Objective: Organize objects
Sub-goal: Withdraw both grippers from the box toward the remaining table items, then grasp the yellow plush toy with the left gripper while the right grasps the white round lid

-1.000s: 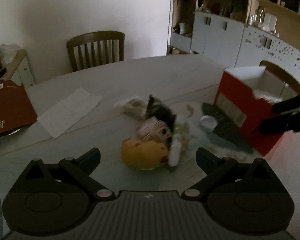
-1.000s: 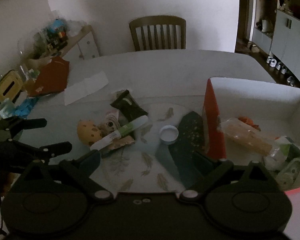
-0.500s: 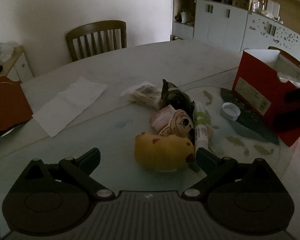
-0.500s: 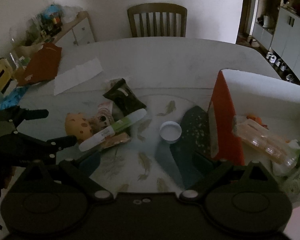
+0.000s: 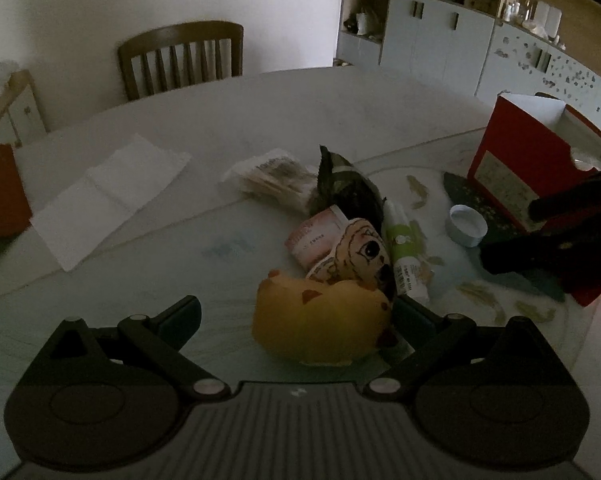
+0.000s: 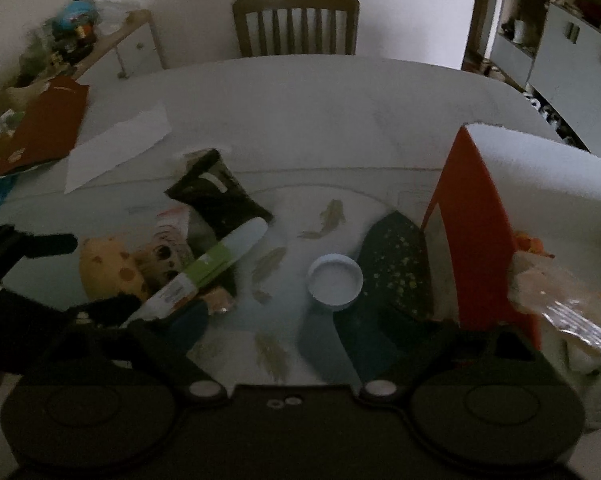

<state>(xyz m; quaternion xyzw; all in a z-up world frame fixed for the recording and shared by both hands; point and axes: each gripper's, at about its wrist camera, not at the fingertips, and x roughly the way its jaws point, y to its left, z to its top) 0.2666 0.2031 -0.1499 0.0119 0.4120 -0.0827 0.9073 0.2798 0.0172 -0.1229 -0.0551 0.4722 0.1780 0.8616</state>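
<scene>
A yellow spotted plush toy (image 5: pixel 320 320) lies on the glass table between the fingers of my open left gripper (image 5: pixel 296 312), nearer the right finger. Behind it lie a cartoon-face item (image 5: pixel 360 256), a pink packet (image 5: pixel 316 232), a green-and-white tube (image 5: pixel 404 248), a dark pouch (image 5: pixel 348 188) and a clear packet (image 5: pixel 268 176). A white lid (image 6: pixel 334 280) sits near the red box (image 6: pixel 476 216), which holds wrapped items. My right gripper (image 6: pixel 320 320) is open and empty above the table, in front of the lid. The plush also shows in the right wrist view (image 6: pixel 108 272).
A white paper sheet (image 5: pixel 104 196) lies on the table's left. A red folder (image 6: pixel 44 124) is at the far left edge. A wooden chair (image 6: pixel 296 20) stands behind the table. Cabinets (image 5: pixel 440 40) line the right wall. A cluttered side cabinet (image 6: pixel 100 48) stands at the left.
My left gripper has moved forward to the pile, so the yellow plush now sits between its fingers. My right gripper has moved forward and lower toward the lid and the box.
</scene>
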